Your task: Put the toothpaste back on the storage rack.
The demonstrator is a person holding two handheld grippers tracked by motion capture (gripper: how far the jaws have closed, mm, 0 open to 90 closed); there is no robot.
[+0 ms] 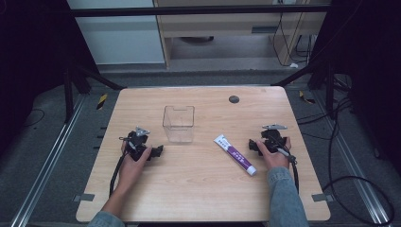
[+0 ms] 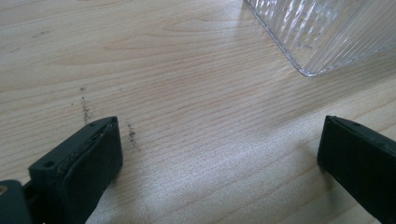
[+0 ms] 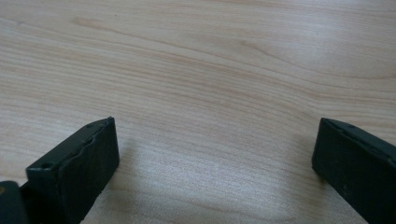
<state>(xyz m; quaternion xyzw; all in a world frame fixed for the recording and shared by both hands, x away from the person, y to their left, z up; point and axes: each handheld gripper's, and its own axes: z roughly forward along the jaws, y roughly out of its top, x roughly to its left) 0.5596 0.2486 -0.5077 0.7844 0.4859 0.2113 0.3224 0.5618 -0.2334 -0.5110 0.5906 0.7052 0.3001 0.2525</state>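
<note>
High view: my right gripper (image 1: pixel 255 144), jaws wide and empty, sits nearest the white-and-purple plastic toothpaste tube (image 1: pixel 235 154), lying at its nine o'clock, angled ten-to-four.

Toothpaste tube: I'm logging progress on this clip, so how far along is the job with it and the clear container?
Nothing looks done yet: the toothpaste tube lies flat on the table, apart from the empty clear container. Nothing is in hand: the left gripper and right gripper both rest on the table with jaws open. Picking up the tube and probably placing it in the container is left.
</note>
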